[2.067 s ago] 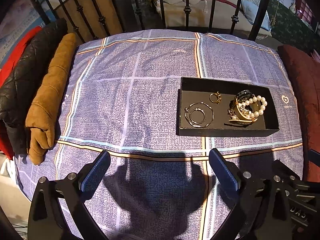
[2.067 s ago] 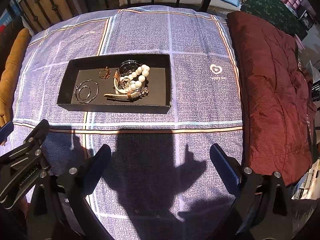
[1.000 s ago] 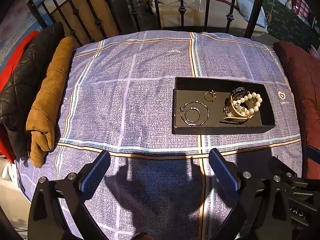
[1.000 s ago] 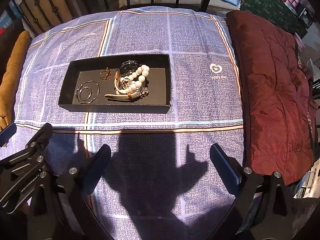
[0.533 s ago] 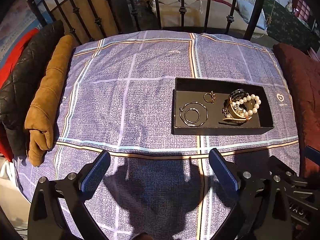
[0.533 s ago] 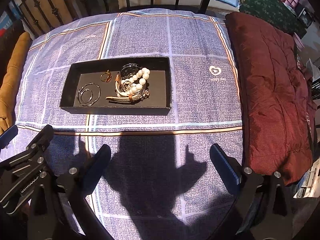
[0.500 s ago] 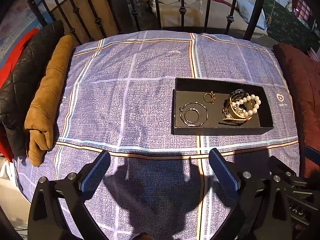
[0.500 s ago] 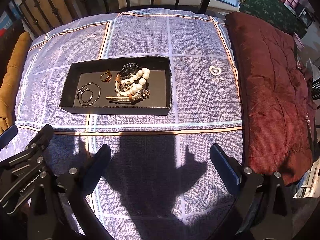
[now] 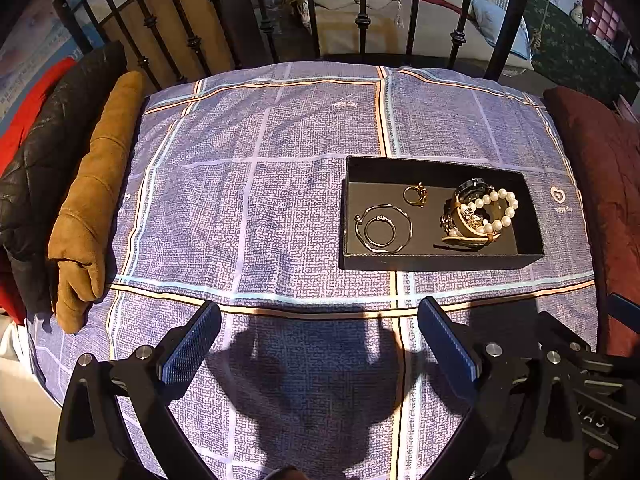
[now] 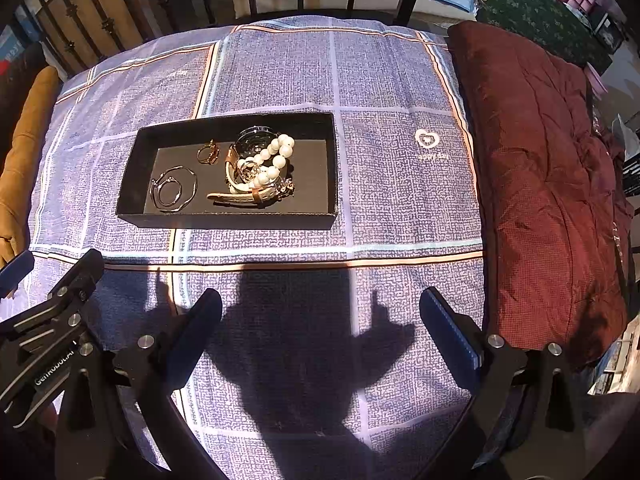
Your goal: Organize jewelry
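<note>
A black tray (image 9: 440, 261) (image 10: 224, 220) lies on a purple checked cloth. In it are thin silver bangles (image 9: 383, 229) (image 10: 173, 189), a gold ring (image 9: 415, 195) (image 10: 208, 153), a pearl bracelet (image 9: 500, 208) (image 10: 274, 160) and a watch with a tan strap (image 9: 466, 234) (image 10: 244, 197), heaped together. My left gripper (image 9: 318, 344) is open and empty, well short of the tray. My right gripper (image 10: 320, 332) is open and empty, also short of it. The left gripper shows at the right view's lower left (image 10: 52, 320).
A brown cushion (image 9: 96, 208) and black quilted jacket (image 9: 40, 168) lie along the cloth's left edge. A dark red quilt (image 10: 552, 184) lies along the right edge. A black iron railing (image 9: 360, 20) stands behind the cloth.
Both grippers have stayed open and shifted slightly; the tray sits a little lower in the right wrist view. The jewelry has not moved.
</note>
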The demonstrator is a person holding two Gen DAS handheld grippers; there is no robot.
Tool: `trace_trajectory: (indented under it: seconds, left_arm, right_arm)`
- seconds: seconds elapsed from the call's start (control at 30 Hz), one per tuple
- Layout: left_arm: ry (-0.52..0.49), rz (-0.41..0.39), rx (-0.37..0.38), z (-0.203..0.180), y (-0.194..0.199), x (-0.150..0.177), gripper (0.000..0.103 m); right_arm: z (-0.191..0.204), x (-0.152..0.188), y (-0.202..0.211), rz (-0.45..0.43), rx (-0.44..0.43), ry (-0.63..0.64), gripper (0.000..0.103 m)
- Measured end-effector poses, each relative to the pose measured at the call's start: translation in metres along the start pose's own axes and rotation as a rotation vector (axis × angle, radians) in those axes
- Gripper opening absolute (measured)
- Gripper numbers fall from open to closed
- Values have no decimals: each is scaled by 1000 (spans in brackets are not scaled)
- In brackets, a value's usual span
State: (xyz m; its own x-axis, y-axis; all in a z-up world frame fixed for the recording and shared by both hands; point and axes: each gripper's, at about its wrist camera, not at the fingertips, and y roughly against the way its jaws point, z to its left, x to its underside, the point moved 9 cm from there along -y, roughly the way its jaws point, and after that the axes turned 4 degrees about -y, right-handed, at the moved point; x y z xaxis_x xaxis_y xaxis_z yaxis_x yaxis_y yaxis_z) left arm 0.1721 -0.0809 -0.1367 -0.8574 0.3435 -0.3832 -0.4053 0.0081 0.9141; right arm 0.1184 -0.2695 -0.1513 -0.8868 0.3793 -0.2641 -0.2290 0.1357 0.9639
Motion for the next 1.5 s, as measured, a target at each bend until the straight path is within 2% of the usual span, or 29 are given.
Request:
trace_trajectory:
  seconds: [1.5]
  left_arm:
    - [-6, 7, 0, 0, 0, 1, 97]
  right_arm:
    - [-2, 5, -3, 3, -2, -4, 97]
